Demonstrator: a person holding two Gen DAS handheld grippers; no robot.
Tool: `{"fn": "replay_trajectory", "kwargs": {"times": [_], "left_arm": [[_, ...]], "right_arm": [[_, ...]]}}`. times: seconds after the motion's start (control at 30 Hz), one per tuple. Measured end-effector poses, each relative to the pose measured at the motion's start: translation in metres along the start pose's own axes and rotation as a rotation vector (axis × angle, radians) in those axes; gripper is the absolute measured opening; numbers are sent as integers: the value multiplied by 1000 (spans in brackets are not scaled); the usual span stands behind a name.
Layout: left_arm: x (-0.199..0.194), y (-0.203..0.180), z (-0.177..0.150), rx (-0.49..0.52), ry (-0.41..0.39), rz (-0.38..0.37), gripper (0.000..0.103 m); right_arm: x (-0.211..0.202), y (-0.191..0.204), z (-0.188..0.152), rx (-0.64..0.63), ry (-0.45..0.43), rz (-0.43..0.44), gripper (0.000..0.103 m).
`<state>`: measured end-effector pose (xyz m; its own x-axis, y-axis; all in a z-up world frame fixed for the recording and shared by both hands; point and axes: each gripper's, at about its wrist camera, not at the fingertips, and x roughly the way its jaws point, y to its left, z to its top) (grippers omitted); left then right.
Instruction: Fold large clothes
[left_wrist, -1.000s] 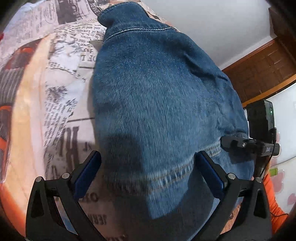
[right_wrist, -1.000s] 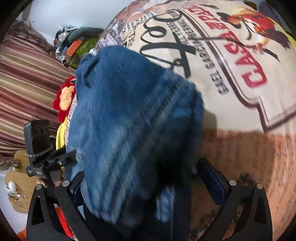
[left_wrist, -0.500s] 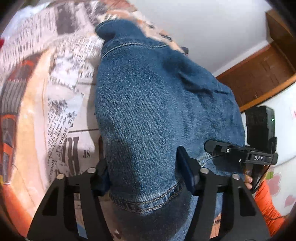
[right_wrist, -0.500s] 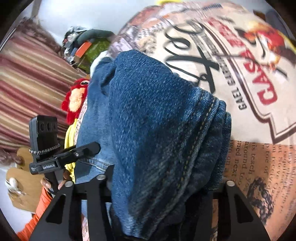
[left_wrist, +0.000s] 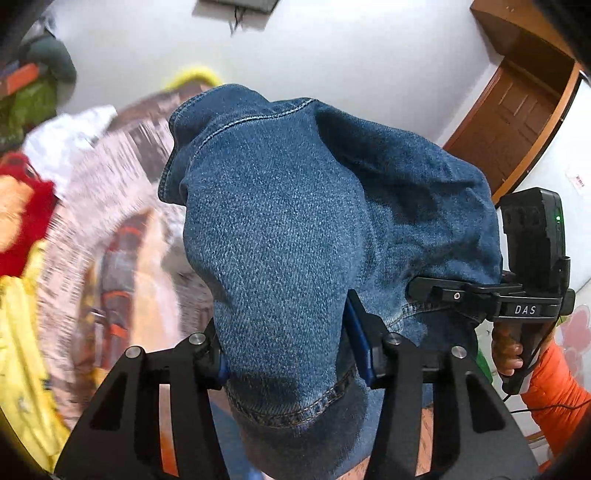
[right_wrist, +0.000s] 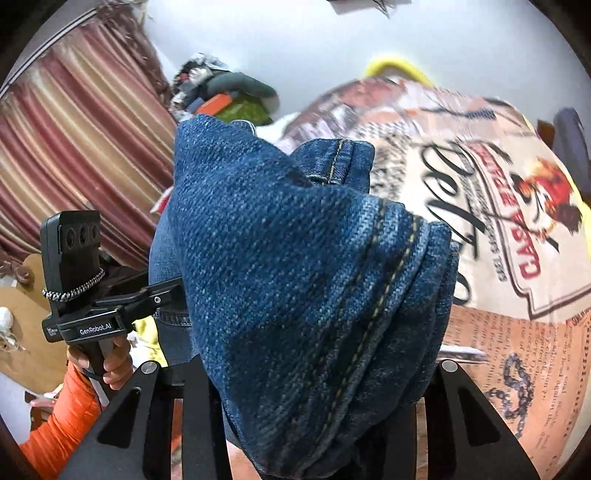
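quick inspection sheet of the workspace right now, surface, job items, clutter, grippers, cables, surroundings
surface: bed cover printed with newspaper text and a red label design, partly motion-blurred.
job's things: blue denim garment, bunched and draped over both grippers; hem stitching shows near the fingers.
clutter: red and yellow plush toy at the bed's edge; pile of clothes against the wall.
grippers: left gripper shut on the denim; right gripper shut on a thick fold of it, fingertips hidden by cloth.
cables: thin black cable by the orange sleeve.
surroundings: striped curtain, white wall, wooden door.
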<state>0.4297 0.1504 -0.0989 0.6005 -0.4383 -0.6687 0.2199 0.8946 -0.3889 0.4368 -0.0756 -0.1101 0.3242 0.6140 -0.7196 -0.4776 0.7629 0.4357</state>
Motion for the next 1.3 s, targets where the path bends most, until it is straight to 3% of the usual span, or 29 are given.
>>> {"fn": "replay_trajectory", "kwargs": {"times": [0.27,0.4,0.53,0.73,0.93,1.03,1.1,1.2,1.3], "left_arm": [[-73,36,-11,-24,-74,74,51],[-88,63,-27,-72,-73,104,51],[-78,98,-37,-141,-34,129,51],[-41,151,-57,-268,50,140,51],[7,192,-68,-340,95,146,51],[20,201,-67,-347,92,149,56],[30,208,-71,-357,93,149,64],[31,217,-79,-393,97,116,67],[21,213,-80,-379,92,148,67]], "right_arm": [[13,73,10,-34,-11,60,38],[43,95,6,-31,31,92,38],[86,101,-3,-12,102,116,38],[166,79,-14,60,244,127,38],[224,46,-13,104,315,119,38],[242,26,-10,158,345,138,44],[254,9,-9,207,371,163,48],[259,-1,-13,220,399,202,50],[247,4,-12,166,388,149,55]]}}
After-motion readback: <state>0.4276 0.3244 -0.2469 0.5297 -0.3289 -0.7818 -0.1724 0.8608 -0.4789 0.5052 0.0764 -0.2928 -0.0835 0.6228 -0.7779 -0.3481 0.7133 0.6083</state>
